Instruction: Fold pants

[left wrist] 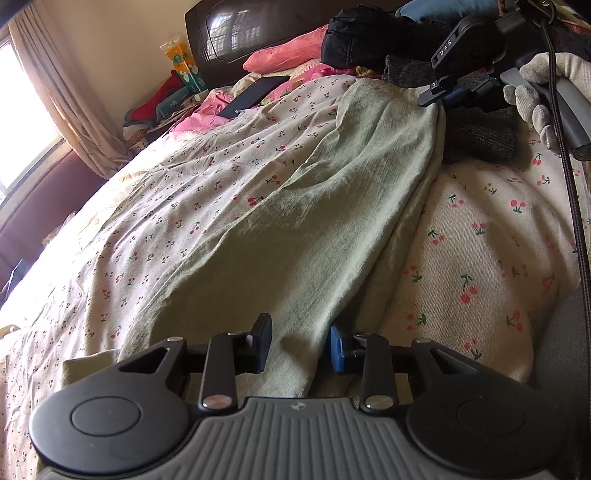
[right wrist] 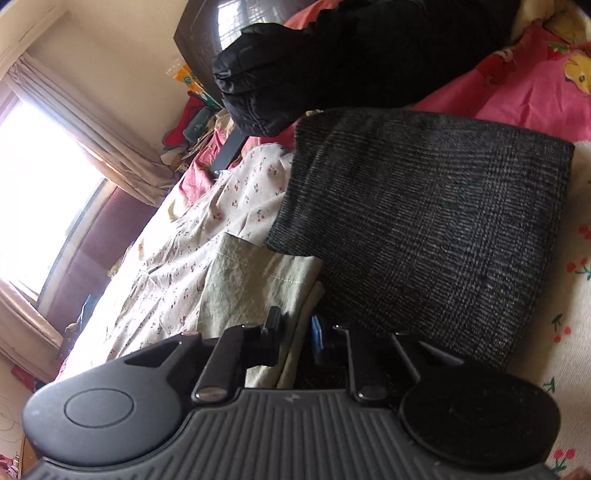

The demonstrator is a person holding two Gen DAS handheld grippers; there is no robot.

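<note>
Home bedroom — bed (left wrist: pixel 480 236), headboard (left wrist: pixel 236 33), curtains (left wrist: pixel 62 99).

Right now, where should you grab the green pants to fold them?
Grab the green pants at both ends. They lie long and flat on the cherry sheet, so the left gripper takes the near end and the right gripper comes in over the stitched hem beside the grey folded cloth.

Left gripper (left wrist: pixel 300 347) jaws parted; right gripper (right wrist: pixel 295 332) narrowly parted, gloved hand (left wrist: pixel 546 99) gripping handle.
</note>
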